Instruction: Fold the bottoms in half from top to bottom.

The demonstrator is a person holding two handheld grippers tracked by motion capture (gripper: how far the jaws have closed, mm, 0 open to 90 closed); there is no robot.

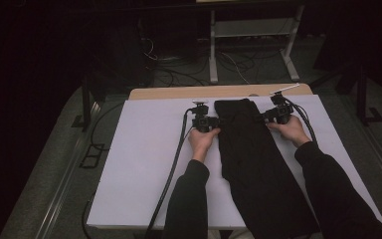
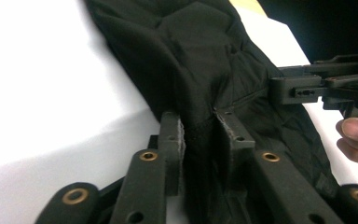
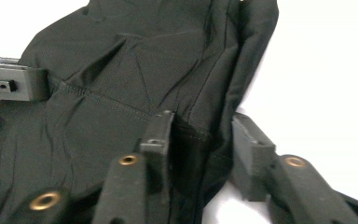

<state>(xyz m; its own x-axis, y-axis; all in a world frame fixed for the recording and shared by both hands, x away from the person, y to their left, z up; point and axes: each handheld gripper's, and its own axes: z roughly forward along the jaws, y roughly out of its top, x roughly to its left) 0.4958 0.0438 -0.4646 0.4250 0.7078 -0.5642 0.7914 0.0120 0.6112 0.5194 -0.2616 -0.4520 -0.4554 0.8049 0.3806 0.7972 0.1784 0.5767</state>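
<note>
High view first: a long black garment (image 1: 258, 159) (folded pants, by the look of it) lies on the white table (image 1: 144, 164), its long axis running from the near edge away toward the far edge, leaning slightly left as it goes. The left gripper (image 1: 210, 123) and right gripper (image 1: 272, 115) sit on opposite side edges near the far end — my guess is that's so both edges can be lifted evenly for a fold.

Left gripper view: the jaws are narrowed onto a pinched-up fold of the garment (image 2: 205, 70), with the pads (image 2: 179, 140) pressing cloth on both sides.

Right gripper view: here the garment (image 3: 135, 60) edge sits between the jaws, 1 pad (image 3: 161, 135) against the cloth, the other standing off with a gap — not gripping yet, I'd say.
</note>
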